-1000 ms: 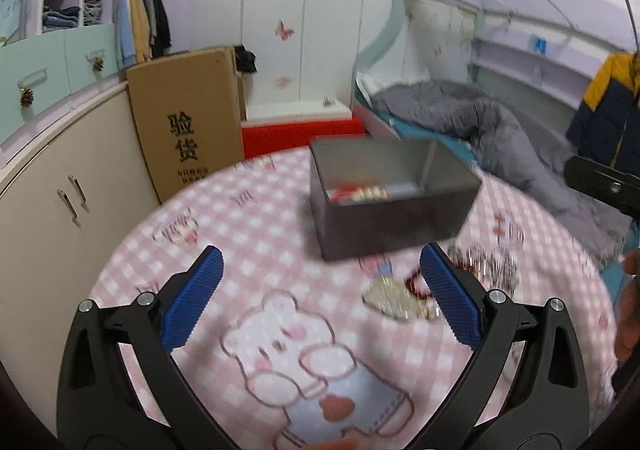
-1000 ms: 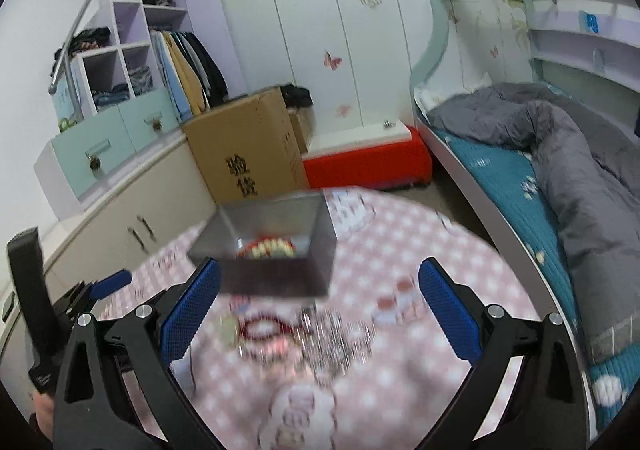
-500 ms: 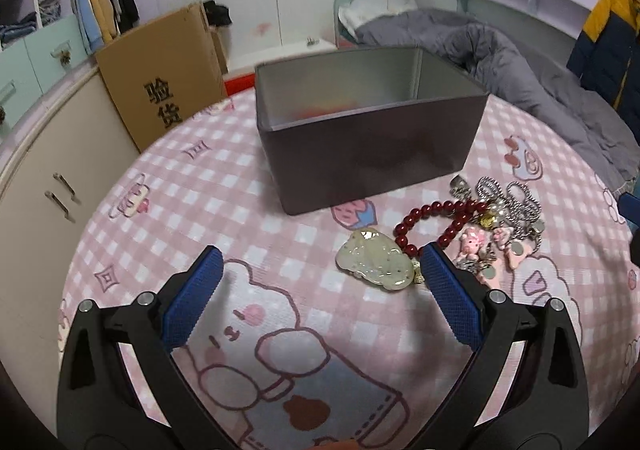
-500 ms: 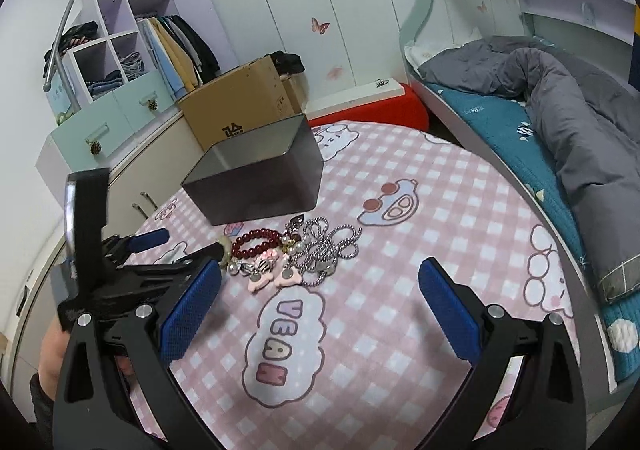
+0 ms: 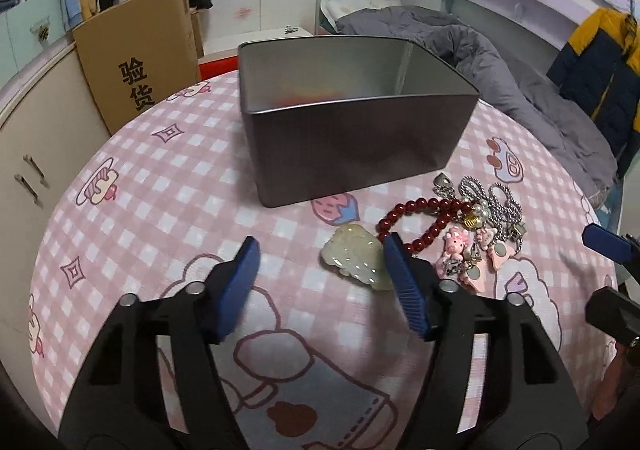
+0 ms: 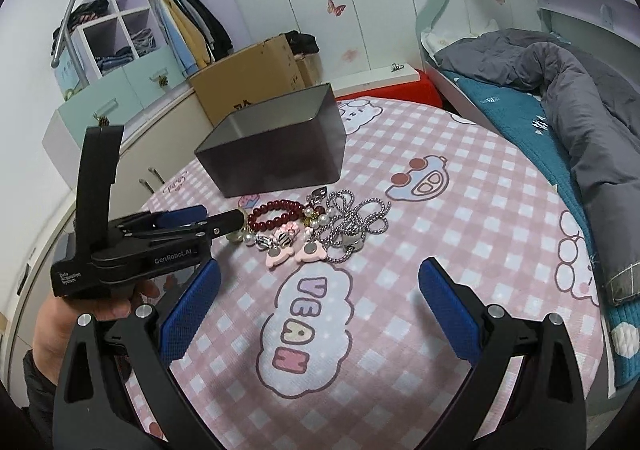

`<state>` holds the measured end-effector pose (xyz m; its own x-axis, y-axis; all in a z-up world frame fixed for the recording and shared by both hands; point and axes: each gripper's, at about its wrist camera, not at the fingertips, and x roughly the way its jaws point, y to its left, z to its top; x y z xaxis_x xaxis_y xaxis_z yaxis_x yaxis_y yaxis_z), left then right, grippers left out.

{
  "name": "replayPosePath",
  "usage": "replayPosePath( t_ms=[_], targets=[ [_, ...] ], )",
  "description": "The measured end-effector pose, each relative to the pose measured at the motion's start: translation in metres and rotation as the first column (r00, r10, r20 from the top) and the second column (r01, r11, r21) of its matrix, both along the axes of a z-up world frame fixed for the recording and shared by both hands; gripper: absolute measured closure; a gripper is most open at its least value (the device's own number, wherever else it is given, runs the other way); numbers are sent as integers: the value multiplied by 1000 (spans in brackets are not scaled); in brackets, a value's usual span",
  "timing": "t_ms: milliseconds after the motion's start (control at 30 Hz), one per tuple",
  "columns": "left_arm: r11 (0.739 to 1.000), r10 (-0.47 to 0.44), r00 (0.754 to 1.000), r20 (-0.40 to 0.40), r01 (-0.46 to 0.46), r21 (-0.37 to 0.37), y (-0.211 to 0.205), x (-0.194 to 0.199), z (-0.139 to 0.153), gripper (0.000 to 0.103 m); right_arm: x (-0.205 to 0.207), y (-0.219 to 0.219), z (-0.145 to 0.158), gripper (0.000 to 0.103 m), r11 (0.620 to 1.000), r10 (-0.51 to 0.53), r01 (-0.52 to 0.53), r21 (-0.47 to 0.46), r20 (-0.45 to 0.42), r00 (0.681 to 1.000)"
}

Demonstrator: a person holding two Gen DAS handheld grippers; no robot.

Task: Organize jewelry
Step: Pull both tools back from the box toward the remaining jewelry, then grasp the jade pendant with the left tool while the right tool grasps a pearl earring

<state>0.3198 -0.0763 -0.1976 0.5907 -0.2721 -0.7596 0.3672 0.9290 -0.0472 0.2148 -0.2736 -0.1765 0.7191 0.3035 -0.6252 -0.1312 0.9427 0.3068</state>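
From the left, bare pink-checked bench (image 5: 168,186) runs to its round edge. The left tongs (image 5: 320,270) stand half open and empty, the right pad just beside the pale jade pendant (image 5: 356,256). The grey tin (image 5: 352,154) stands behind; red beads (image 5: 420,218) and chains (image 5: 492,202) lie rightward (a tangle). The right tongs (image 6: 318,304) gape wide, empty, over clear cloth.

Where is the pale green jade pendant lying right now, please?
In the left wrist view, the jade pendant lies on the pink checked tablecloth, just in front of the grey tin, beside the red bead bracelet.
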Motion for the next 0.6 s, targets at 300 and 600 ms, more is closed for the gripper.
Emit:
replayPosePath(
  t_ms=[300, 600],
  targets=[
    [995, -94, 996, 8, 94, -19, -11, -7, 3, 89, 7, 11, -4, 8, 998, 7, -9, -62, -40, 999],
    [994, -87, 996, -6, 86, -68, 3, -10, 4, 89, 23, 28, -3, 28, 994, 81, -85, -67, -54, 995]
  ],
)
